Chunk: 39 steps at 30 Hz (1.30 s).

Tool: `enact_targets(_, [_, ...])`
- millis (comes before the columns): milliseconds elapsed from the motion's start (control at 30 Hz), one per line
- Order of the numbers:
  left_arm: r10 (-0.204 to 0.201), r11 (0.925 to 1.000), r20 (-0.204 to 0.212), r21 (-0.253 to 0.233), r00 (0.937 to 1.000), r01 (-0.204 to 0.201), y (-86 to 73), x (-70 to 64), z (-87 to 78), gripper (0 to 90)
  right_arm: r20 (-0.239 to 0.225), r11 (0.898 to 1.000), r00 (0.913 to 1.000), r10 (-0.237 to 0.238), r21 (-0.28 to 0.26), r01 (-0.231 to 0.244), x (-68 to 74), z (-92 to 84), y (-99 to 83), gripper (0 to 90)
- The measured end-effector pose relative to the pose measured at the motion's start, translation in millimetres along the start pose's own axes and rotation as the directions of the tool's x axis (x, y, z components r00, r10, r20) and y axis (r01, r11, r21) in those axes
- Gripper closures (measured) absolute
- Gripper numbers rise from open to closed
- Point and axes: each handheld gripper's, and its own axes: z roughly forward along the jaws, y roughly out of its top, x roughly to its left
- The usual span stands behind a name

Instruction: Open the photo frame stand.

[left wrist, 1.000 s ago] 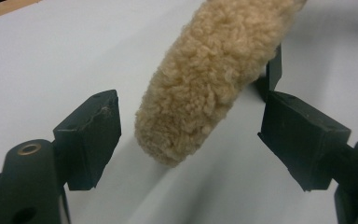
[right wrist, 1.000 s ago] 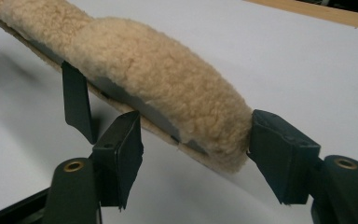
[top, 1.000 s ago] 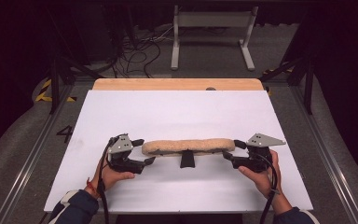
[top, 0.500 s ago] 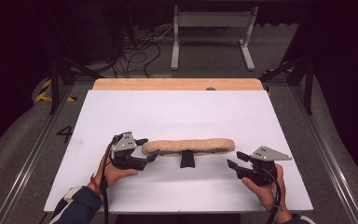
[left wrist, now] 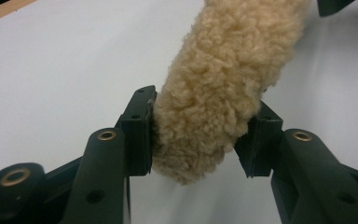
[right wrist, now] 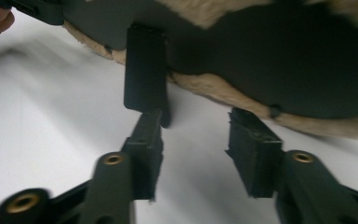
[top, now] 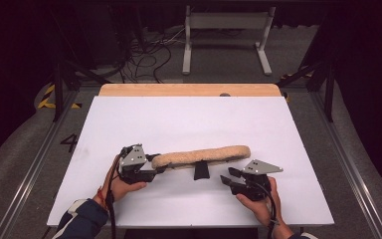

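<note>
From the high view, a long fleecy tan pad lies across the near half of the white table sheet, running roughly left to right with its right end a little farther from the person than its left, and a short black tab sticks out from under its middle toward the person. The left gripper sits at the pad's left end with the hand behind it, the jaws standing on either side of the fleece there; the right gripper is held by the other hand just in front of the pad's right half, near the black tab but apart from the fleece, its jaws pointing left and away. In the left gripper view, the rounded end of the pad fills the gap between the two black jaws, which have just been closing — both pads press into the fleece from the sides, so this tool is clenched on the pad's end, with the white sheet behind it. In the right gripper view, somewhat blurred, the jaws stand parted with only bare white sheet between them — released, gripping nothing, having just opened a little; beyond their tips the pad's black underside with its tan fleece edge shows, and the black tab hangs down just above the left jaw's tip
</note>
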Motion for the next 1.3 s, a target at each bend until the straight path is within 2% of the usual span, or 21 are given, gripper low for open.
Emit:
enact_targets(67, [0.008, 1.0000, 0.003, 0.003, 1.0000, -0.008, -0.1, -0.9, -0.7, 55.2, -0.002, 1.000, 1.0000, -0.006, 0.016, 0.006, 6.8, 10.0, 2.2, 45.6])
enact_targets(167, [0.018, 0.9998, -0.007, 0.008, 0.9998, -0.018, -0.3, -3.6, -1.2, 56.2, 0.008, 1.000, 0.9999, -0.013, 0.015, 0.012, 16.9, 21.5, 7.2, 44.3])
enact_targets(300, [0.045, 0.9989, -0.048, 0.016, 0.9978, -0.044, -0.4, -8.6, 0.5, 57.0, 0.037, 1.000, 0.9993, -0.012, 0.020, 0.012, 30.9, 39.7, 12.6, 41.8])
enact_targets(433, [0.043, 0.9990, -0.053, 0.014, 0.9977, -0.042, -0.8, -9.4, 0.4, 57.0, 0.058, 0.999, 0.9978, -0.031, 0.031, 0.029, 38.8, 52.9, 15.6, 39.9])
enact_targets(567, [0.037, 0.9993, -0.039, 0.010, 0.9985, -0.037, -1.4, -8.4, -0.2, 57.2, 0.015, 0.999, 0.9993, -0.034, 0.028, 0.033, 39.4, 59.6, 17.2, 41.5])
enact_targets(667, [0.043, 0.9990, -0.039, 0.015, 0.9983, -0.043, -1.0, -8.6, -0.6, 57.4, 0.009, 0.998, 0.9990, -0.043, 0.037, 0.043, 39.9, 61.3, 17.2, 41.5])
enact_targets(967, [0.033, 0.9994, -0.038, 0.011, 0.9987, -0.032, -1.0, -8.1, 0.2, 56.8, -0.008, 0.999, 0.9997, -0.021, 0.033, 0.022, 31.8, 60.9, 16.7, 52.4])
enact_targets(1133, [0.026, 0.9996, -0.038, 0.009, 0.9990, -0.025, -1.0, -7.0, 1.0, 56.6, -0.015, 0.998, 0.9988, -0.046, 0.049, 0.047, 31.0, 64.1, 19.8, 53.2])
enact_targets(1300, [0.030, 0.9994, -0.046, 0.017, 0.9985, -0.029, -0.3, -8.5, 1.2, 56.7, -0.019, 0.998, 0.9989, -0.043, 0.055, 0.044, 28.3, 64.1, 19.8, 57.2])
